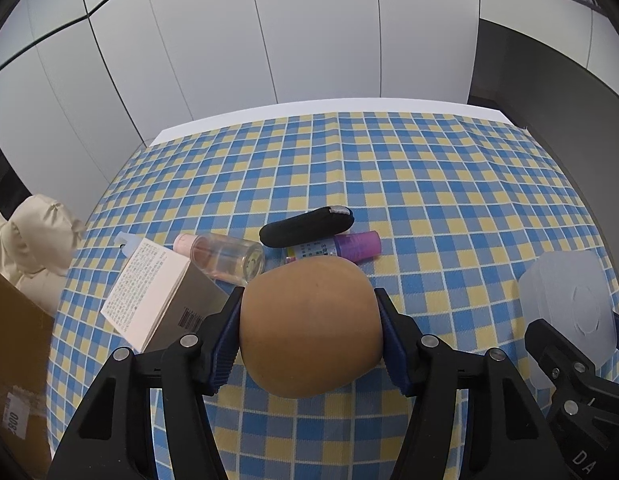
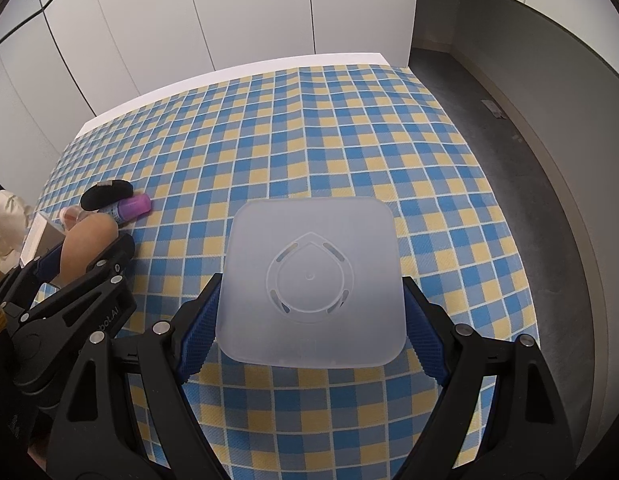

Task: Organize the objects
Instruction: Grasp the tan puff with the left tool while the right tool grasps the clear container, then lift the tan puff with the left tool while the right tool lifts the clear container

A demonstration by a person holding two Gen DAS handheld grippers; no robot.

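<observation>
We see our left gripper (image 1: 309, 320) clamped on a round tan-brown sponge (image 1: 309, 324), near the left-hand clutter on the blue-and-yellow checked tablecloth (image 1: 429, 184), our right gripper (image 2: 309, 312) clasping a frosted translucent square plastic box (image 2: 313, 280) further right.

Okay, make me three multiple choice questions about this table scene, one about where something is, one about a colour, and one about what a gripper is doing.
1. Where does the black pouch lie?
A. against the purple-capped tube
B. on the silver box
C. inside the frosted container

2. What colours is the checked tablecloth?
A. red and white
B. blue and yellow
C. green and black

3. What is the left gripper doing?
A. hanging open
B. clamping the silver box
C. clamping the tan rounded object

Answers: 1 A, pouch and tube touch side by side. 2 B, blue and yellow squares show throughout. 3 C, both pads press its sides.
</observation>
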